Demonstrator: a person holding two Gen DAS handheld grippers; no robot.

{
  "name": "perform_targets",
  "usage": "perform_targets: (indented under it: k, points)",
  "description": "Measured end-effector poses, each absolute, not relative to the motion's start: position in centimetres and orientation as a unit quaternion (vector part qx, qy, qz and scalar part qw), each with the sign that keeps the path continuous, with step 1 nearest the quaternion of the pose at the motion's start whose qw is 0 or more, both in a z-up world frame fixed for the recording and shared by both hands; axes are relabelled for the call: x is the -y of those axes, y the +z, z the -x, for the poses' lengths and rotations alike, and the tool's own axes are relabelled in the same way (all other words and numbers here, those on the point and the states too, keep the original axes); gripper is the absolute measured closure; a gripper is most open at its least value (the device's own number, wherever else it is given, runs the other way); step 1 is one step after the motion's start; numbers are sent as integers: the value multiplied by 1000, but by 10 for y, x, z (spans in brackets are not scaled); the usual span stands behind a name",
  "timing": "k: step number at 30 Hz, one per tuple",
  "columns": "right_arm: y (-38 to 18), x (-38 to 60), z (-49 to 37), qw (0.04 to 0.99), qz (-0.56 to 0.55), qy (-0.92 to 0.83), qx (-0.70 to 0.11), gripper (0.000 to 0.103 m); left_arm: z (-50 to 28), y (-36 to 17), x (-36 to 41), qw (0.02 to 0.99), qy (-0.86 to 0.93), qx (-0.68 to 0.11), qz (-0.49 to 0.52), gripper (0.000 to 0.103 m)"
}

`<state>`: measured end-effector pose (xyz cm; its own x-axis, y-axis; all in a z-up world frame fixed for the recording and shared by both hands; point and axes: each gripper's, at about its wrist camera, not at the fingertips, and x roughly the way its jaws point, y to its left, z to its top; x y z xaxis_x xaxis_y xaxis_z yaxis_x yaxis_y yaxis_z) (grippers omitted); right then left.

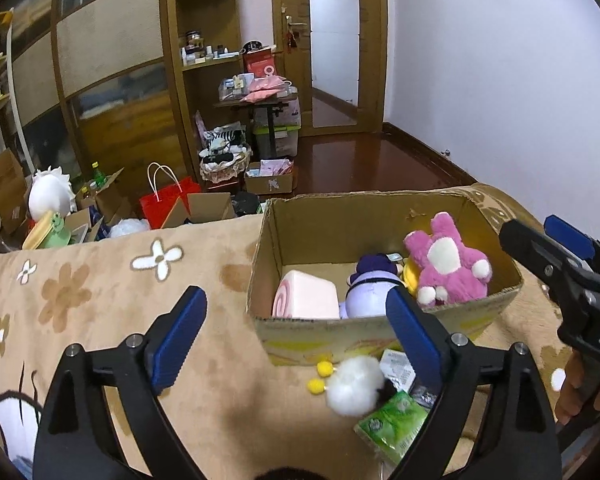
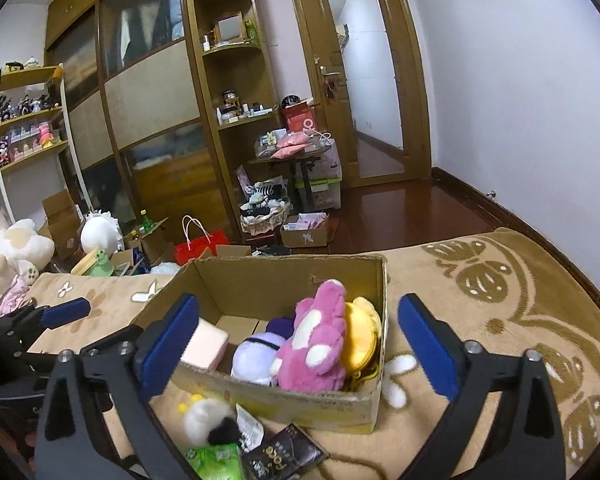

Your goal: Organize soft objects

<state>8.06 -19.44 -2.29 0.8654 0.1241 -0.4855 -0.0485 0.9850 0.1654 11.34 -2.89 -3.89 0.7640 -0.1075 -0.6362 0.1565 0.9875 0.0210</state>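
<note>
An open cardboard box point(image 1: 312, 224) point(image 2: 300, 408) stands on a beige flowered blanket point(image 1: 100, 300). Inside lie a pink plush point(image 1: 448, 268) point(image 2: 316, 344), a purple plush point(image 1: 370, 288) point(image 2: 256, 356), a yellow plush point(image 2: 362, 336) and a pink roll cushion point(image 1: 306, 296) point(image 2: 206, 342). In front of the box lies a white fluffy toy point(image 1: 354, 390) point(image 2: 202, 420) with yellow pom-poms, beside a green tissue packet point(image 1: 392, 426) point(image 2: 216, 460). My left gripper point(image 1: 294, 300) is open above the toy, holding nothing. My right gripper point(image 2: 298, 304) point(image 1: 530, 226) is open and empty over the box's near side.
A black packet point(image 2: 284, 456) and a small white packet point(image 1: 398, 368) lie by the tissues. Beyond the blanket's far edge the floor holds a red paper bag point(image 1: 168, 200), open cartons, plush toys point(image 2: 16, 248) and a basket point(image 2: 264, 216). A wardrobe and door stand behind.
</note>
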Motion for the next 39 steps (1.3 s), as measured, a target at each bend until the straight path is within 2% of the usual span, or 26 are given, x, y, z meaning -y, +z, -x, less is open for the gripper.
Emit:
perform_targets:
  k: [3, 21, 39]
  points:
    - [-21, 194, -71, 962, -67, 46, -260, 0, -103, -35, 28, 939, -71, -336, -34, 7]
    - [6, 190, -12, 965, -53, 58, -252, 0, -45, -25, 29, 929, -71, -361, -43, 7]
    - [-8, 188, -2, 959, -56, 62, -270, 0, -43, -39, 29, 919, -72, -386, -41, 7]
